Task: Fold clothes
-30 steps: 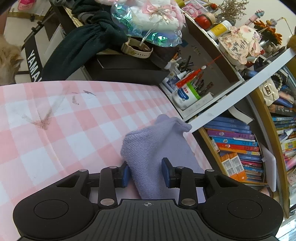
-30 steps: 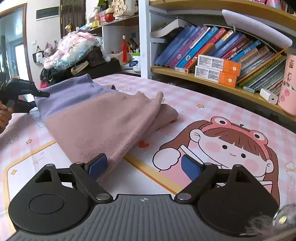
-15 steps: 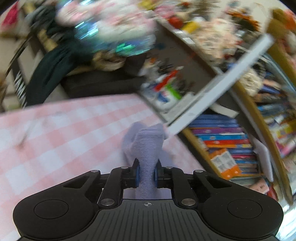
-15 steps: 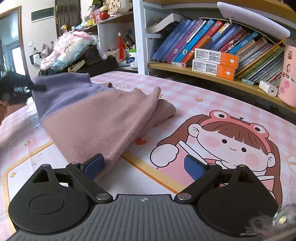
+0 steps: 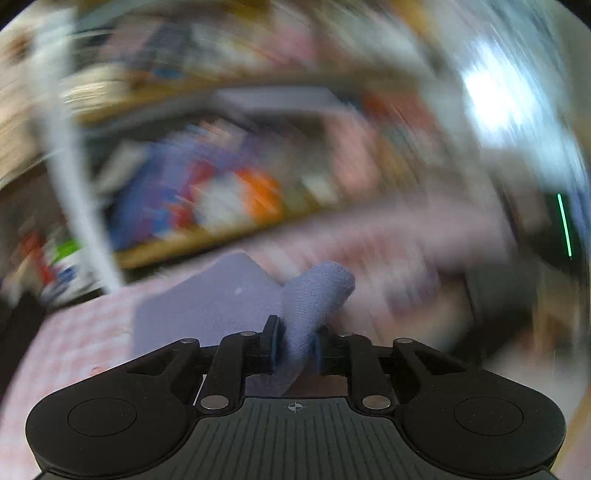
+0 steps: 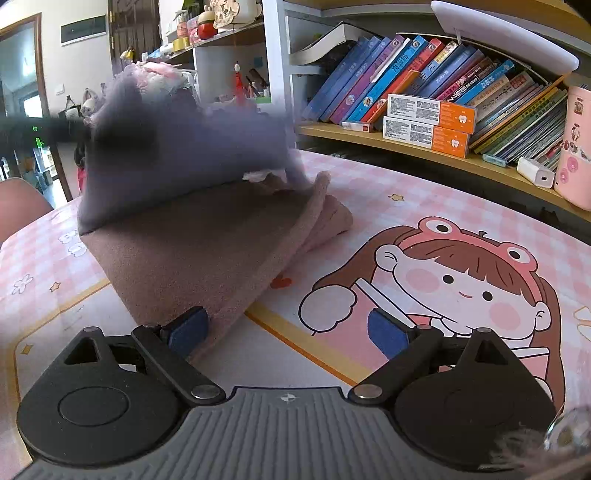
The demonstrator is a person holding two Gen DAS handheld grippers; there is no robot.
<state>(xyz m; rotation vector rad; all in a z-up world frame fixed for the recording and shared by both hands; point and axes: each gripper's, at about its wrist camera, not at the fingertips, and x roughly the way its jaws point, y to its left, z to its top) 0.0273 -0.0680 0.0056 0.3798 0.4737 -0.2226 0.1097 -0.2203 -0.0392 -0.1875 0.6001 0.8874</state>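
A soft garment, purple at one end and dusty pink at the other, lies on the pink checked tablecloth [image 6: 369, 192]. My left gripper [image 5: 295, 345] is shut on the purple end [image 5: 317, 295], which bunches up between its pads; that view is heavily blurred. In the right wrist view the purple end [image 6: 177, 147] is lifted and blurred above the pink part [image 6: 192, 251], with the left gripper [image 6: 122, 133] a dark smear inside it. My right gripper [image 6: 286, 330] is open, low over the table, its left pad [image 6: 186, 328] beside the pink hem.
A wooden bookshelf [image 6: 424, 155] with rows of books and orange boxes [image 6: 428, 123] runs along the table's far side. A pink cup [image 6: 574, 144] stands at the right. A cartoon girl print [image 6: 454, 273] covers the cloth on the right. Cluttered shelves [image 6: 207, 29] stand behind.
My left gripper shut on the purple end, then lifted it and swung it fast over the pink part toward the bookshelf. The right gripper stayed open and nearly still.
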